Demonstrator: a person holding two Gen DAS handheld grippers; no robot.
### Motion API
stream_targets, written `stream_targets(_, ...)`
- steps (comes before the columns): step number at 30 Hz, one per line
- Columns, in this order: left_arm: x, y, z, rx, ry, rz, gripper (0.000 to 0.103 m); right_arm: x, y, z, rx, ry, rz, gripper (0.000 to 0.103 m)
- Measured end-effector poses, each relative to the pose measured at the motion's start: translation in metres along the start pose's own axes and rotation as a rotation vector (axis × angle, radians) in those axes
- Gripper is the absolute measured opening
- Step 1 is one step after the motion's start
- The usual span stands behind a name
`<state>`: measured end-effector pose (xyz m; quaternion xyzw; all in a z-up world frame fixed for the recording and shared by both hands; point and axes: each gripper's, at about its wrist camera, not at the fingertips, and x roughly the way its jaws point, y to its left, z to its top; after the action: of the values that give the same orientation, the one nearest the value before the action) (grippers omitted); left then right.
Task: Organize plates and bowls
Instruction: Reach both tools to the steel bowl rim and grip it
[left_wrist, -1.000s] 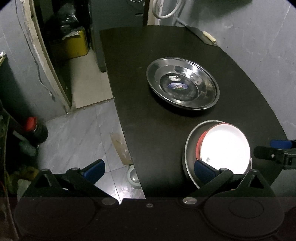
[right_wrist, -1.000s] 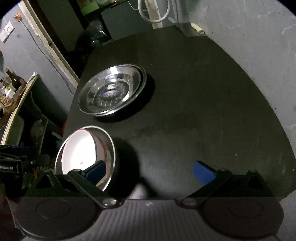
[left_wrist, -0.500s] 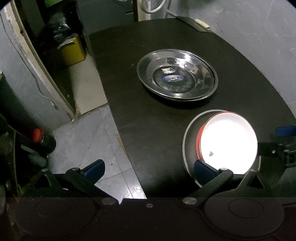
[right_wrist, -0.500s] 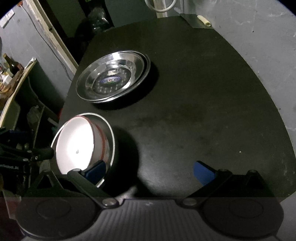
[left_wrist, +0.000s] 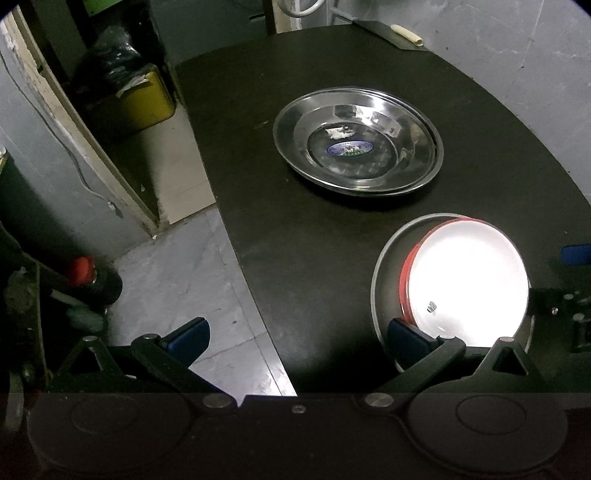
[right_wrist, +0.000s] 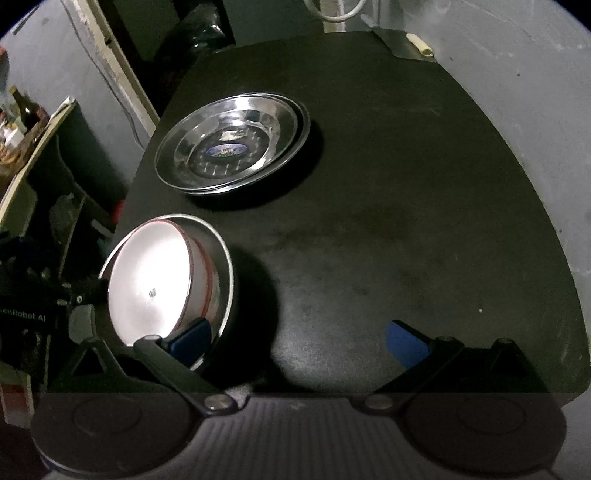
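Two stacked steel plates (left_wrist: 358, 147) (right_wrist: 229, 144) lie mid-table on the dark table (left_wrist: 314, 240) (right_wrist: 406, 221). Nearer me stands a steel bowl (left_wrist: 384, 266) (right_wrist: 221, 280) with a red-rimmed white bowl (left_wrist: 465, 284) (right_wrist: 155, 273) nested inside, close to the table's front edge. My left gripper (left_wrist: 295, 338) is open, its right finger over the steel bowl's near rim and its left finger over the floor. My right gripper (right_wrist: 297, 341) is open too, its left finger at the bowl's near rim. Neither holds anything.
A grey wall (left_wrist: 535, 74) runs along the table's right and far side. A pale-handled tool (left_wrist: 406, 35) lies at the far corner. Left of the table is tiled floor (left_wrist: 184, 277) with a yellow bin (left_wrist: 147, 99) and a red-capped container (left_wrist: 83, 271).
Both views have shifted a little, so the plates and bowls sit slightly higher in the frames. Both grippers stay open. Nothing on the table has moved.
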<state>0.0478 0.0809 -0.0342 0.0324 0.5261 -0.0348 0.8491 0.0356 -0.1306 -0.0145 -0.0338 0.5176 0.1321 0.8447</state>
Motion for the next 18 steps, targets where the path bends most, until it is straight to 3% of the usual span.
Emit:
stream_targets(13,0.002,-0.012,-0.003,0.077,-0.019,0.037,0.101,0.002,0.003,0.002,-0.031,-0.002,-0.014,0.103)
stream_targets(18,0.002,-0.015,-0.003,0.092,-0.014,0.047,0.1,-0.003,0.007,0.001,-0.058,-0.018,-0.009,0.094)
